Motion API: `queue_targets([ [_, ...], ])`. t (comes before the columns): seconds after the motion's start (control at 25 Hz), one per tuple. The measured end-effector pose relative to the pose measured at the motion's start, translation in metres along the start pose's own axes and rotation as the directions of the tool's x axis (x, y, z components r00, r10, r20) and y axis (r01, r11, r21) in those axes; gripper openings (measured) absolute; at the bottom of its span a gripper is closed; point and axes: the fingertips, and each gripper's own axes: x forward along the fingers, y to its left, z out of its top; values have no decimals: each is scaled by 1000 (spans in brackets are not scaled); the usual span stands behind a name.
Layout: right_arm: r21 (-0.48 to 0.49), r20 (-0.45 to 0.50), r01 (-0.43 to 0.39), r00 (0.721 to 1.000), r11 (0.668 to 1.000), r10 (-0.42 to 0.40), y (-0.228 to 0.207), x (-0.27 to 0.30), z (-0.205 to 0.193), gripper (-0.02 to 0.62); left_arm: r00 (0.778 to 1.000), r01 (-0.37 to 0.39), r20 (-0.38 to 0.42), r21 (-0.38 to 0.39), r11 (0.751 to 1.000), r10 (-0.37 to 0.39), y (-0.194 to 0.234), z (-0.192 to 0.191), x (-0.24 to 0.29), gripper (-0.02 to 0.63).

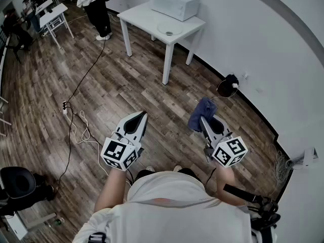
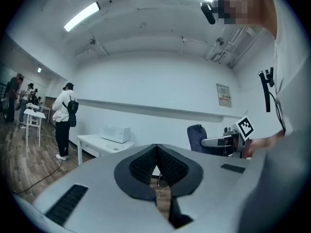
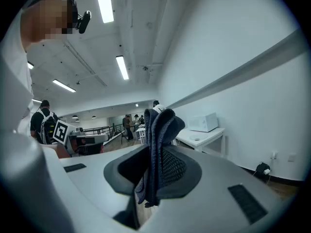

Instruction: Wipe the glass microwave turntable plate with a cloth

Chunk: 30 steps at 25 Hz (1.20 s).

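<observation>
Right gripper point(image 1: 204, 117): your jaws are clamped on a dark blue cloth point(image 1: 200, 110). The right gripper view shows the folded cloth pinched between the pads. A bunch of it stands up above the jaws and a loose end hangs below.

Left gripper point(image 1: 138, 117): your jaws are together, pads meeting at the tips, nothing between them.

You hold both grippers out in front of you over the wood floor point(image 1: 126, 85), side by side. Both are well apart from the white table point(image 1: 147, 13).

Glass turntable plate point(image 1: 169, 29): lies flat on the white table, on the side nearer you. It is just in front of the white microwave point(image 1: 175, 4), which sits at the table's back edge by the wall. The plate is bare and neither gripper is touching it.

Beside the table's left end, away from the wall, a person point(image 1: 96, 4) in a white top and dark trousers stands on the floor. A dark cable point(image 1: 86, 75) runs over the floor from near that end of the table toward your left side.
</observation>
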Motion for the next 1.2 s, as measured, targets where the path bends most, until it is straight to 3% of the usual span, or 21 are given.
queue_targets([
  [0.24,11,-9,11,1000,1000,-11,25,35,-15,61,1000,3,-13,10,1000,-3,42,-9,-12,11],
  [0.44,30,-23,32,999,999,-31,20,51,-19,61,999,15,-34,-6,1000,-15,59,-16,-5,11],
  [0.88,47,-11,2,1000,999,-1,-42,116,-15,61,999,-2,-49,10,1000,3,99,-17,68,11],
  [1.2,58,-10,-25,1000,998,26,-121,169,4,61,998,-13,-55,17,1000,14,125,-6,162,11],
])
